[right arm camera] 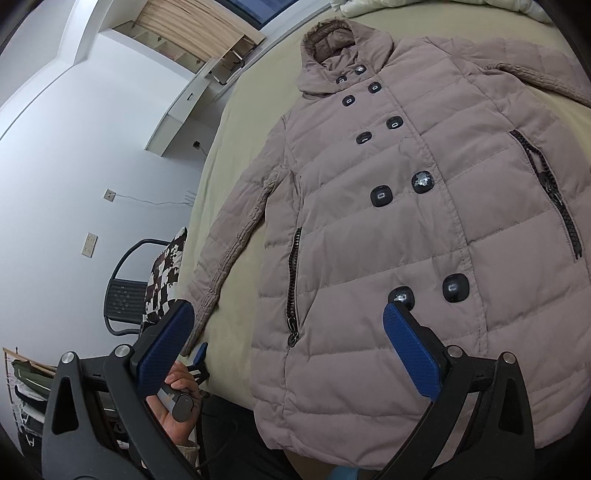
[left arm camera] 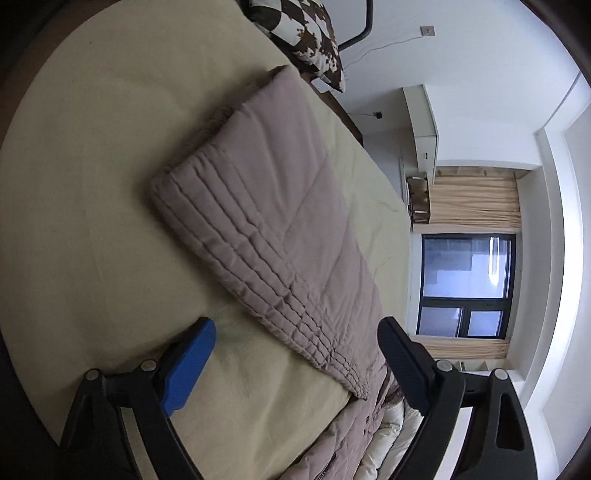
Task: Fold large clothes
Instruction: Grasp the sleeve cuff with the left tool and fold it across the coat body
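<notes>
Left gripper (left arm camera: 295, 334) jaws wide apart, nothing between the pads, hovering over the bed (left arm camera: 92, 221). Taupe quilted coat sleeve (left arm camera: 266, 225) lies flat on the pale yellow sheet, ribbed cuff away from the camera. Patterned pillow (left arm camera: 306, 33) at the bed's far end. Window (left arm camera: 467, 284) on the right.

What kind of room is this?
Most likely a bedroom: a puffy coat lies flat on a wide bed, with a patterned pillow at one end and a curtained window beside it.
</notes>
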Demonstrator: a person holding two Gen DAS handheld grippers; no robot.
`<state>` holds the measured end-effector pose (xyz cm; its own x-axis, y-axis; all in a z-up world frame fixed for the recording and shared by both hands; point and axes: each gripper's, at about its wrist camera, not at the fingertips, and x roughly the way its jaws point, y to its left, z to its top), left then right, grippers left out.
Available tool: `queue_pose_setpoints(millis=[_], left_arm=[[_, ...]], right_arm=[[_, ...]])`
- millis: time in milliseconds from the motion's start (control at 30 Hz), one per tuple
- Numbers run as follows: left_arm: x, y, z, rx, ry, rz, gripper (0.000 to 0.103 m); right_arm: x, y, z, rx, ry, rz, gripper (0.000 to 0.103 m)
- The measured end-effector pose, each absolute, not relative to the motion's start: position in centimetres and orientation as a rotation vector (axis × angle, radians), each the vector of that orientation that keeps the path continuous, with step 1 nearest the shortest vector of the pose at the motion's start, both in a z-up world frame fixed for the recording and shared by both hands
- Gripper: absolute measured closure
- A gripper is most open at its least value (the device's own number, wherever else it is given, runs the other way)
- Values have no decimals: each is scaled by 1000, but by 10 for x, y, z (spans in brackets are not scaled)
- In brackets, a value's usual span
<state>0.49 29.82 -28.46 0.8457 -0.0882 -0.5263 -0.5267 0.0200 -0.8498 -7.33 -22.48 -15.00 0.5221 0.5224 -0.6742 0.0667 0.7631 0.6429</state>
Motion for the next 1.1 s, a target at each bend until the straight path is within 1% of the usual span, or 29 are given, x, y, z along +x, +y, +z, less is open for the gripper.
queue_pose_setpoints(millis=[133, 167, 200, 233, 267, 300, 367, 400, 467, 533, 600, 700, 800, 867, 933, 1000, 1033, 1067, 1100], left_arm=[[11, 303, -286, -1568, 457, 412, 13], [14, 305, -286, -1575, 449, 426, 18], [17, 307, -286, -1579, 452, 441, 28], [20, 310, -287, -1601, 431, 464, 33], [27, 316, -287, -1596, 445, 477, 43], [30, 318, -285, -1584, 462, 483, 61], [38, 323, -277, -1554, 505, 491, 83], [43, 322, -268, -1541, 513, 486, 88], [58, 310, -239, -1439, 512, 437, 89], [82, 284, -200, -1297, 511, 353, 90], [110, 237, -163, -1152, 520, 232, 90], [148, 131, -119, -860, 552, 58, 90], [170, 20, -110, -621, 605, -116, 91], [185, -49, -124, -500, 662, -218, 90], [197, -104, -152, -414, 746, -256, 83], [204, -137, -182, -375, 824, -263, 66], [206, -150, -197, -371, 878, -270, 59], [207, -161, -210, -384, 942, -278, 45], [200, -167, -219, -409, 974, -290, 40]], right_arm=[[-66, -224, -149, 659, 980, 299, 0], [-65, -225, -149, 656, 975, 297, 0], [-66, -227, -150, 656, 970, 296, 0], [-65, -230, -150, 657, 965, 296, 0], [-66, -233, -150, 658, 959, 293, 0], [-68, -238, -151, 657, 951, 288, 0], [-69, -247, -151, 647, 933, 273, 2], [-71, -253, -152, 644, 925, 268, 3], [-73, -266, -153, 632, 909, 251, 5], [-75, -280, -154, 617, 890, 232, 7], [-75, -297, -158, 616, 880, 209, 8], [-76, -327, -163, 652, 858, 170, 9], [-80, -356, -168, 667, 837, 121, 9], [-83, -377, -174, 689, 829, 89, 9], [-84, -396, -180, 718, 832, 66, 9], [-83, -411, -187, 747, 855, 56, 8], [-82, -418, -191, 761, 862, 49, 8], [-82, -423, -194, 774, 866, 49, 8], [-81, -428, -197, 788, 870, 52, 8]])
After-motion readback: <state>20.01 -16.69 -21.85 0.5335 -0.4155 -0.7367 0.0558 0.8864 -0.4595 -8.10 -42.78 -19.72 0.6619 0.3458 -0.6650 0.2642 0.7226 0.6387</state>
